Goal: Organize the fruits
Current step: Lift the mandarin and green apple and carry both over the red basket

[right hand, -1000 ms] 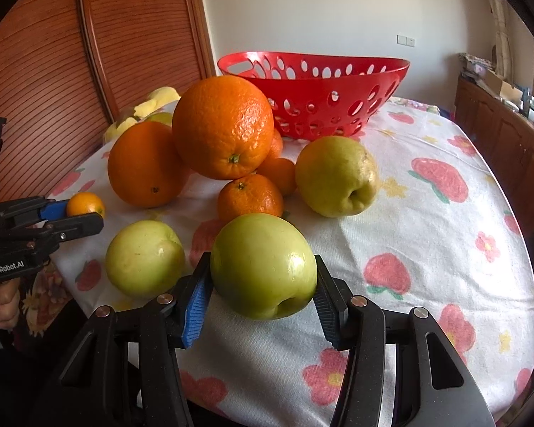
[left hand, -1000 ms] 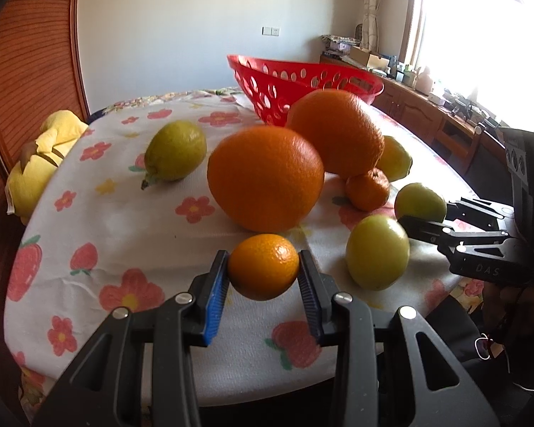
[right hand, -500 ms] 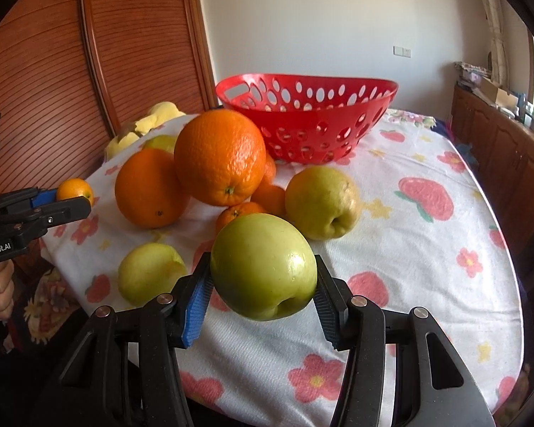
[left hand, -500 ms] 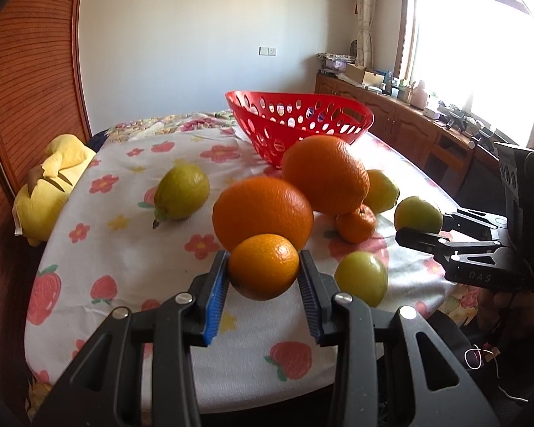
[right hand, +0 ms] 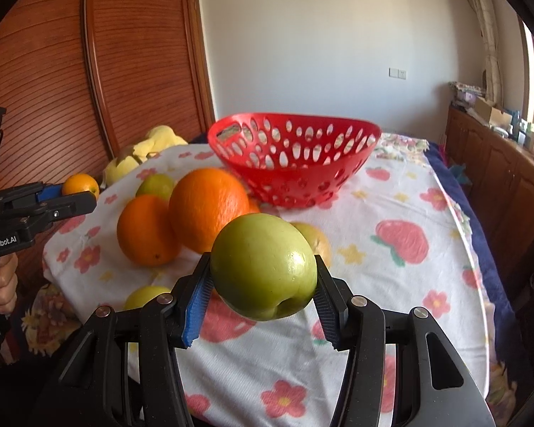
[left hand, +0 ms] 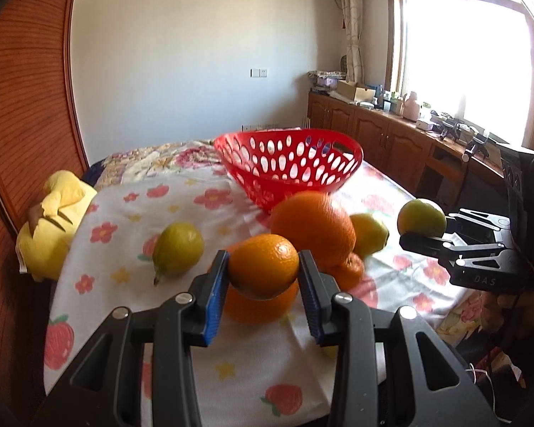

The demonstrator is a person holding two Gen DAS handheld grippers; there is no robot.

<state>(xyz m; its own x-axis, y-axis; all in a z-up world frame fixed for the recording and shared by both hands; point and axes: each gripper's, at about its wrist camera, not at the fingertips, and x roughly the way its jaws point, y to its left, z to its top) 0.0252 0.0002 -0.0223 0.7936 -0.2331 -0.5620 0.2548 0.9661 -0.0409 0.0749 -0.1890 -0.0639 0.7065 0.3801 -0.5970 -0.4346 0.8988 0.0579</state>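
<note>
My left gripper [left hand: 263,277] is shut on a small orange [left hand: 263,265] and holds it above the table; it also shows in the right wrist view [right hand: 80,185]. My right gripper [right hand: 261,293] is shut on a green apple [right hand: 263,267], also lifted; it shows at the right of the left wrist view [left hand: 422,217]. A red perforated basket [left hand: 288,167] stands empty at the table's far side [right hand: 295,163]. Two large oranges [right hand: 206,210] [right hand: 146,229], a small orange [left hand: 350,270], a lemon [left hand: 178,245] and other yellow-green fruits [left hand: 368,233] lie in front of it.
The round table has a white flowered cloth [right hand: 402,267]. A yellow plush toy [left hand: 53,220] lies at its left edge by a wooden panel wall [right hand: 53,89]. A wooden sideboard [left hand: 391,138] with clutter runs under the window on the right.
Both grippers have risen with their fruit, away from the table. The view now looks down over the fruit pile toward the basket.
</note>
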